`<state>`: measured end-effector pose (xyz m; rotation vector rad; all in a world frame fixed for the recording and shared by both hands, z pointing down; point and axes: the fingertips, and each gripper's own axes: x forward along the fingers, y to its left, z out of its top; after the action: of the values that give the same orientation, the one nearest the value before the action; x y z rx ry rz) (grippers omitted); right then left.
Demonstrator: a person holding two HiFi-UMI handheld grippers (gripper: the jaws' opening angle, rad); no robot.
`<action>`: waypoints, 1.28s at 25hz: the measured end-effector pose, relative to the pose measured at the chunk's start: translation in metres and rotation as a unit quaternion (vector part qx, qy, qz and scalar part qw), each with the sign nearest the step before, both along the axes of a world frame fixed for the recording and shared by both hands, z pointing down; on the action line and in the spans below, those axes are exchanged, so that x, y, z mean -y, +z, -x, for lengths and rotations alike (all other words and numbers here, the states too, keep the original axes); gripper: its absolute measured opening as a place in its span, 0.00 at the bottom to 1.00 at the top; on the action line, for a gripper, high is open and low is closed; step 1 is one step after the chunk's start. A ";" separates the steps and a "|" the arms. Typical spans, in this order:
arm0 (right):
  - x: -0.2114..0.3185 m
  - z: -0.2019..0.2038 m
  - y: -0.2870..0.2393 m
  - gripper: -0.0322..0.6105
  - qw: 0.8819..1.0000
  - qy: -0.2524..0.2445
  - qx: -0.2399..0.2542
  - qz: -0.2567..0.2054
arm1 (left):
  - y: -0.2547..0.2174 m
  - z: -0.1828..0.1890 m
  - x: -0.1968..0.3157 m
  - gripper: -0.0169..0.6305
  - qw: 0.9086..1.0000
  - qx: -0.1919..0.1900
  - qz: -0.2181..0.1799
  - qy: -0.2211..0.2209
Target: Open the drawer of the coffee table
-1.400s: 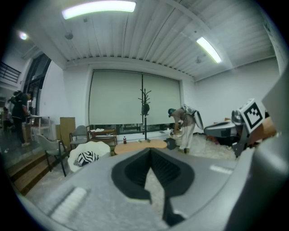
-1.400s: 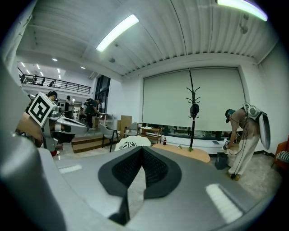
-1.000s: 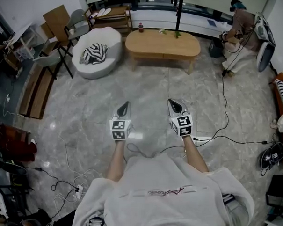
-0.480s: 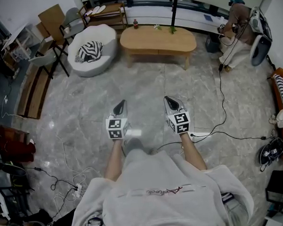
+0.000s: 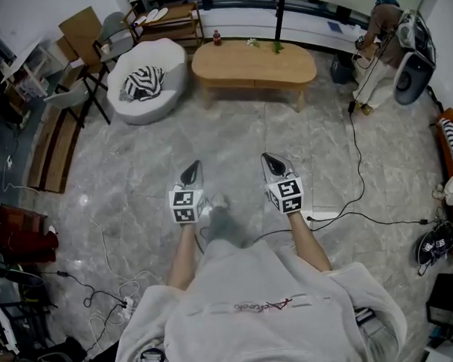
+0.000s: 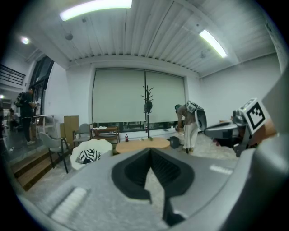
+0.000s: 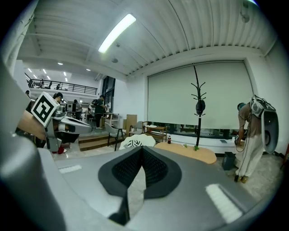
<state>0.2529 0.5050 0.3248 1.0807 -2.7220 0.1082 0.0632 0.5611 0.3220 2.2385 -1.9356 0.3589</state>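
The oval wooden coffee table (image 5: 253, 65) stands across the marble floor, far ahead of both grippers; no drawer shows from here. It also appears in the left gripper view as the table (image 6: 142, 145) and in the right gripper view as the table (image 7: 189, 152). My left gripper (image 5: 194, 167) and right gripper (image 5: 268, 160) are held side by side at waist height, pointing toward the table. Both are shut with nothing between their jaws. The left gripper (image 6: 150, 150) and the right gripper (image 7: 141, 149) show their tips meeting.
A white round armchair with a striped cushion (image 5: 143, 81) sits left of the table. A red bottle (image 5: 217, 39) stands on the table's far edge. A person (image 5: 381, 27) bends over at the back right. Cables (image 5: 362, 208) trail across the floor to the right.
The head view has drifted a little, with the table now slightly higher and further left in the picture. Both grippers have edged along together, still side by side and shut.
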 end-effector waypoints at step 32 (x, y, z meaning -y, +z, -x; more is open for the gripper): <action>0.260 0.119 -0.013 0.06 0.998 0.067 -0.019 0.008 | -0.016 0.128 0.279 0.03 0.998 -0.015 0.001 0.057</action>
<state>0.1340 0.2452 0.3117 1.2463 -2.6100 0.1290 -0.0649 0.2819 0.3058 2.3450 -1.7975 0.3383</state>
